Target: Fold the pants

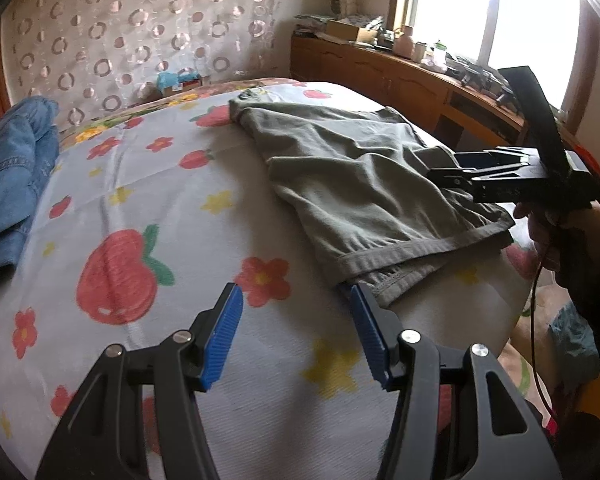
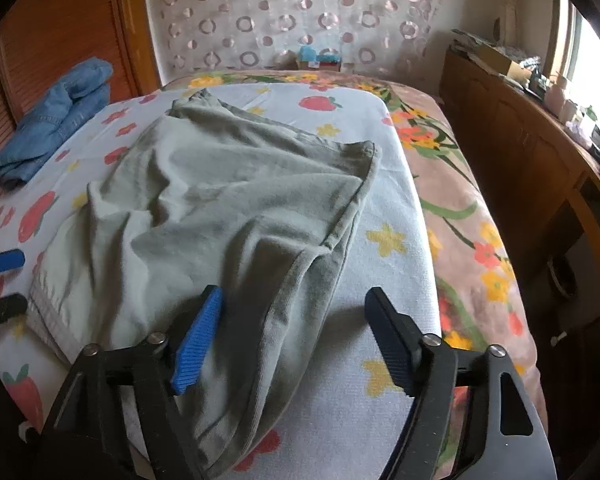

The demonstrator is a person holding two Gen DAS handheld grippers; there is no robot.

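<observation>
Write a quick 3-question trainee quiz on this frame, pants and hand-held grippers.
1. True or false: the right hand-held gripper is clamped on the grey-green pants.
2. Multiple choice: where does the blue denim garment lie? A) on top of the pants B) apart from them, at the far left side of the bed C) on the wooden cabinet
3. Short answer: what is between the pads of the left hand-held gripper?

Key
1. False: its jaws stand open above the pants, pads not pressing on the cloth.
2. B
3. Nothing held: only the printed sheet shows below, with the pants hem by the right-side pad.
</observation>
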